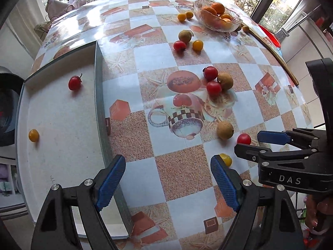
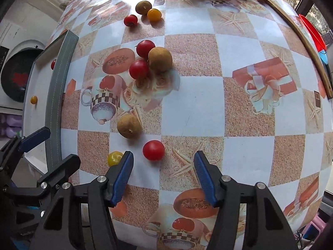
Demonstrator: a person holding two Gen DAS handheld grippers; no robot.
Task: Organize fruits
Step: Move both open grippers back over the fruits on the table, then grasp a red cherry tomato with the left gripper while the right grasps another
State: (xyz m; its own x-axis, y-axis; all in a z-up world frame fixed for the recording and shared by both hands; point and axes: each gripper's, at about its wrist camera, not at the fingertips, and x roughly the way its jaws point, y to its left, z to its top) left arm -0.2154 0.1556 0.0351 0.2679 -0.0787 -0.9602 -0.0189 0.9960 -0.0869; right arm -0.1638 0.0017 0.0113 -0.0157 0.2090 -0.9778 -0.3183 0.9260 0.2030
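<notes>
Small fruits lie scattered on the patterned tablecloth. A shallow white tray at the left holds a red tomato and a yellow tomato. My left gripper is open and empty over the tray's right wall. My right gripper is open and empty, just short of a red tomato. A yellow tomato sits by its left finger, and a brown longan lies just beyond. The right gripper also shows in the left wrist view.
Two red tomatoes and a longan cluster mid-table. Further back lie a red tomato, a longan and a yellow tomato. A glass bowl of oranges stands at the far right, near the table's wooden edge.
</notes>
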